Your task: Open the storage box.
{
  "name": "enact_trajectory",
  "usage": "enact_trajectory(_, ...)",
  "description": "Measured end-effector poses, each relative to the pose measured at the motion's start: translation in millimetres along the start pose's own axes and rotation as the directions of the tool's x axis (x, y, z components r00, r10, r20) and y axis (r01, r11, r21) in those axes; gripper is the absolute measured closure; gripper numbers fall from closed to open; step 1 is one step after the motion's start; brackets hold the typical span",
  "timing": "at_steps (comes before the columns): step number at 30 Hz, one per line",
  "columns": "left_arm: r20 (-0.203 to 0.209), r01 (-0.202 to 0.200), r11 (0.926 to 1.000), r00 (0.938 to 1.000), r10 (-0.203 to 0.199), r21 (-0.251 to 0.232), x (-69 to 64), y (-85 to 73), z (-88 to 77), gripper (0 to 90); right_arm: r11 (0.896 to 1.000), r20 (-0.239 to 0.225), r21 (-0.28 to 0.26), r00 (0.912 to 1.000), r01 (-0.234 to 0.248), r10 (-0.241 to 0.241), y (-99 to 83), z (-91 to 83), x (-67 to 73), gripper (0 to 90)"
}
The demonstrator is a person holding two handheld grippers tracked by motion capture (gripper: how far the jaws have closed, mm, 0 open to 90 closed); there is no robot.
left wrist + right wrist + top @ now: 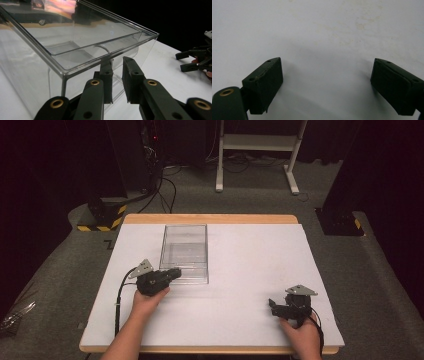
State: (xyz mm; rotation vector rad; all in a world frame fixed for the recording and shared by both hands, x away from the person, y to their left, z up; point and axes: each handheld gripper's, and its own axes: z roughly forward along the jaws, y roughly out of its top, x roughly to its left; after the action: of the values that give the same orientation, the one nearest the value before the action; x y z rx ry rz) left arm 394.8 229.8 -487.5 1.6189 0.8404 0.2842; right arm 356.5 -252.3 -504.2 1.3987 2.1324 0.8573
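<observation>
A clear plastic box (184,252) with no lid stands on the white table top (240,270), left of the middle. My left gripper (177,271) is at the box's near right corner. In the left gripper view the box (75,37) is very close, and the left gripper (117,65) has its jaws narrowly apart astride the thin near wall. One finger (106,75) shows through the plastic, and a small gap is still visible. My right gripper (271,304) rests near the table's front right, open, and its jaws (327,72) hold nothing over the bare white surface. The right gripper (192,60) also shows far off in the left gripper view.
The table's wooden edge (210,218) runs along the far side. Beyond it are a white desk frame (257,150), cables (165,190) on the grey carpet and a yellow-and-black striped base (102,220).
</observation>
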Motion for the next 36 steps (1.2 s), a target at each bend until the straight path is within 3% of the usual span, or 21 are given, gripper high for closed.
enact_trajectory(15,0.024,-0.018,0.9998,0.9995,0.018,0.009,-1.9,-0.6,-5.1,80.4,1.000,0.000,0.002,1.0000,-0.001,0.001,0.0,-0.2,0.2,11.1)
enact_trajectory(36,0.052,-0.035,0.9994,0.9980,0.035,0.000,-14.6,-7.3,-15.7,81.9,1.000,-0.001,-0.001,1.0000,0.002,-0.002,0.1,0.1,-0.2,11.1)
